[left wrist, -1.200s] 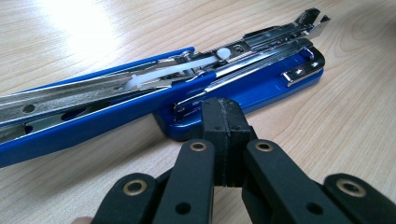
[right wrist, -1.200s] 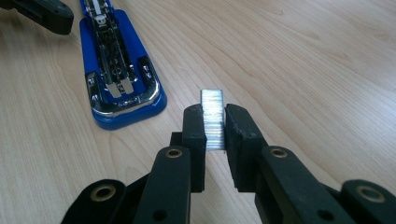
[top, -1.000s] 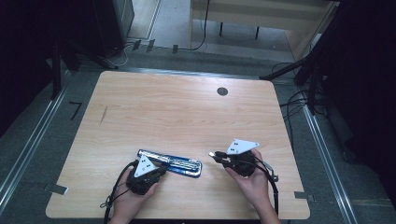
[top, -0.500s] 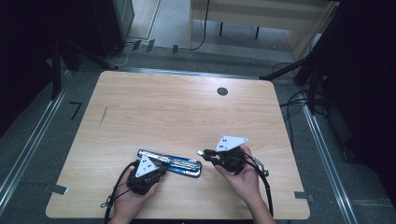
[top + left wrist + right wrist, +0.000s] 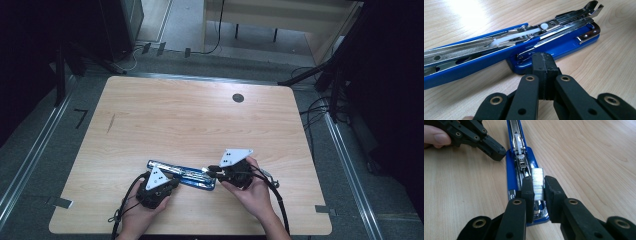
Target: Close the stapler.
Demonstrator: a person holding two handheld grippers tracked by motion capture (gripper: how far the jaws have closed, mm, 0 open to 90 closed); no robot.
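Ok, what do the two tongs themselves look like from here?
Both the left tongs and right tongs are matte black linkage arms with brass-coloured rivets and blocky, rough-surfaced pads. Each carries a pale grey three-cornered plate with dark dots, and a black cable trails back. No sleeves are visible.

The far and middle parts of the table point(image 5: 190, 115) lay bare, giving open passage. Near the front edge the opened blue stapler point(image 5: 182, 175) lay flat across the way, with the left gripper point(image 5: 170, 186) closed against its base and the right gripper point(image 5: 212, 171), clamping a strip of staples point(image 5: 537, 183), over its other end.
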